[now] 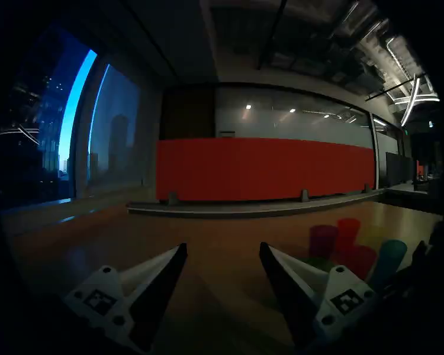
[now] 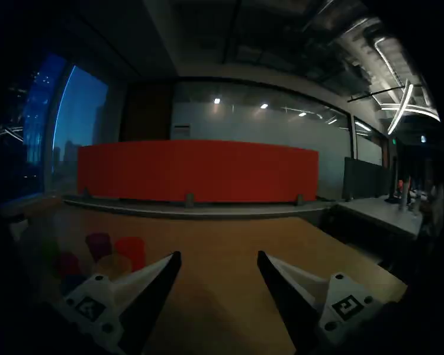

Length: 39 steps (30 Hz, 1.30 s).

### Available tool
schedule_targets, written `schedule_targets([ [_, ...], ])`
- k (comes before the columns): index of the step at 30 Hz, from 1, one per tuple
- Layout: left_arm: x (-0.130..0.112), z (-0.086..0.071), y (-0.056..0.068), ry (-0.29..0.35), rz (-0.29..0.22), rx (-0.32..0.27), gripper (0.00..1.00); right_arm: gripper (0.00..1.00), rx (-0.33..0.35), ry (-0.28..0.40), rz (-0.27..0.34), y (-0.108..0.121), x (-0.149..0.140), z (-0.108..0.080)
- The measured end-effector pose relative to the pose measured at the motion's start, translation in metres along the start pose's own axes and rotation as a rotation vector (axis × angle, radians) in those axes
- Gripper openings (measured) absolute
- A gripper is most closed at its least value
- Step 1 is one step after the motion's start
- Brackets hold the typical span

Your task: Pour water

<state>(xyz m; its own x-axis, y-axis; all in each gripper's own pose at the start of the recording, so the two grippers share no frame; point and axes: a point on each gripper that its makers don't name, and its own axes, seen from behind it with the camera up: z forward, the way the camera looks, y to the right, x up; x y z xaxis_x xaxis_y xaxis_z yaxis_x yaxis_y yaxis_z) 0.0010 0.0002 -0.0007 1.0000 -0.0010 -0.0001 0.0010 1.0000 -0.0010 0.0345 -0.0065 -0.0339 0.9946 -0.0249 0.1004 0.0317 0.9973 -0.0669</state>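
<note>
A cluster of several coloured plastic cups stands on the wooden table [image 1: 222,236]. In the left gripper view the cups lie to the right: a purple cup [image 1: 322,239], a red cup [image 1: 347,234] and a teal cup [image 1: 389,260]. My left gripper [image 1: 223,251] is open and holds nothing, well left of them. In the right gripper view the purple cup [image 2: 98,245], red cup [image 2: 130,251] and a yellow cup [image 2: 114,264] sit at lower left, partly behind the left finger. My right gripper [image 2: 219,255] is open and holds nothing.
A red divider panel [image 1: 263,168] runs along the table's far edge. Dark windows [image 1: 68,136] are on the left. Another desk [image 2: 382,216] with small items stands at the right. The room is dim.
</note>
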Motion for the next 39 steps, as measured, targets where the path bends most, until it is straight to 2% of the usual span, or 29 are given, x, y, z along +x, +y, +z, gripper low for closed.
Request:
schedule_targets([
  [12,0.000,0.000,0.000,0.000,0.000,0.000,0.90,0.99,0.027,0.038,0.005,0.008,0.001,-0.003],
  [23,0.000,0.000,0.000,0.000,0.000,0.000,0.90,0.99,0.037,0.082,0.010,0.009,0.010,0.008],
  [32,0.000,0.000,0.000,0.000,0.000,0.000,0.90,0.99,0.059,0.166,-0.037,-0.008,0.023,0.019],
  [39,0.000,0.000,0.000,0.000,0.000,0.000,0.91,0.99,0.088,0.201,-0.043,-0.018,0.028,0.022],
])
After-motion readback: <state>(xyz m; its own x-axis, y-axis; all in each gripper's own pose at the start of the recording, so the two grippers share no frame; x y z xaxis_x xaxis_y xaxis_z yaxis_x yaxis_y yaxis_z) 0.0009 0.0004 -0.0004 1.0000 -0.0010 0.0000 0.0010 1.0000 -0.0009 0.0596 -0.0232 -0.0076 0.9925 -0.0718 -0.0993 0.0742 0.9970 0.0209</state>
